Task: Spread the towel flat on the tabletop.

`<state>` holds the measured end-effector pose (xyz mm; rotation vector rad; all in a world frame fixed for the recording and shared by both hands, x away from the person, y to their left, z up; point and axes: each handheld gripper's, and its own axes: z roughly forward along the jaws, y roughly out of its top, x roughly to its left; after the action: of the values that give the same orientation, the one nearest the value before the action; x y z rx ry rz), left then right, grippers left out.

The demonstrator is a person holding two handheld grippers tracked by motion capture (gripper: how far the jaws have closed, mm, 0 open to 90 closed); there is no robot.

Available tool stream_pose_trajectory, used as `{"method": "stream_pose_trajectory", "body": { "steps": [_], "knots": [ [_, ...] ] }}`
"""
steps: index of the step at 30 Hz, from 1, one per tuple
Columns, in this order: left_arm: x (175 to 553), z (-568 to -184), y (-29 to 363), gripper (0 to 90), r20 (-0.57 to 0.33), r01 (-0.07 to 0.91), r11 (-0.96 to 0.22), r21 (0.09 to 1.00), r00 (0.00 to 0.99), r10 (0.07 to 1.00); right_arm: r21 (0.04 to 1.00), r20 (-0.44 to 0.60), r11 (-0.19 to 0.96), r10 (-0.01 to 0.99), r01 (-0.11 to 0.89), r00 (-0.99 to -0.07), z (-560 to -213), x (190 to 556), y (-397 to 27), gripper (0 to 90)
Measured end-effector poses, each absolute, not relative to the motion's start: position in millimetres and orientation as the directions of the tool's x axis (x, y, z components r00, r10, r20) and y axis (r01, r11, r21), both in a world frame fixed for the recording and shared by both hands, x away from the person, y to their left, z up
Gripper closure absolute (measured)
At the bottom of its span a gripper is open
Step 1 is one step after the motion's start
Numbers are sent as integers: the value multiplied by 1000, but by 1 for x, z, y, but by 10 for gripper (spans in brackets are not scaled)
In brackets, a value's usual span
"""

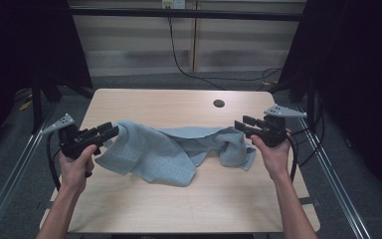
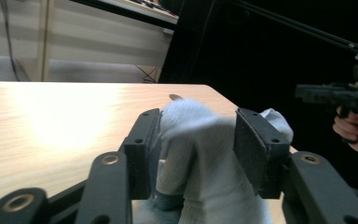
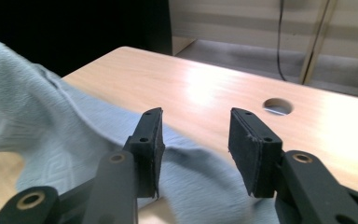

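**Grey towel slack between two spread grippers**

At the towel's left end, the left gripper [image 1: 110,131] is seen held level above the table [image 1: 144,209], gripped from below by the person's left hand [image 1: 77,162]. Its jaws are spread apart, and in the left gripper view a bunched fold of the towel [image 2: 200,158] is seen standing between them; the cloth brushes the left pad, while no pinch on it can be made out.

From there the towel [image 1: 154,152] is draped rightward across the middle of the table, rumpled, with a broad flap spilled toward the person's side and a narrower band running along to its right end. Beyond the towel, toward the far edge, a round hole [image 1: 219,103] is set in the tabletop.

At the towel's right end, the right gripper [image 1: 243,124] is held level by the right hand [image 1: 273,152], just above the heaped cloth. In the right gripper view its jaws are parted with open air between the pads, and the towel [image 3: 65,140] is seen lying lower down and to the left of them, not clamped.
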<state>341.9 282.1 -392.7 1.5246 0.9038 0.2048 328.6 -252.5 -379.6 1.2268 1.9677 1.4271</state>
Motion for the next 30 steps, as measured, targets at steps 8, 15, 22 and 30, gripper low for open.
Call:
{"method": "stream_pose_trajectory", "body": {
  "steps": [8,15,22,30],
  "knots": [
    [338,-406,274,490,-357,439,32,898,685,635,859,202,179,742,479,-640,-423,318,-202,547],
    [342,-451,258,508,-374,536,-122,835,717,588,800,251,287,637,527,-728,-465,315,-150,581],
    [346,-478,255,432,-360,571,-195,798,709,606,765,291,360,546,533,-786,-486,311,-109,544],
    [348,-478,255,851,-377,563,-162,810,712,592,741,261,435,514,511,-817,-501,312,-82,419]
  ]
}}
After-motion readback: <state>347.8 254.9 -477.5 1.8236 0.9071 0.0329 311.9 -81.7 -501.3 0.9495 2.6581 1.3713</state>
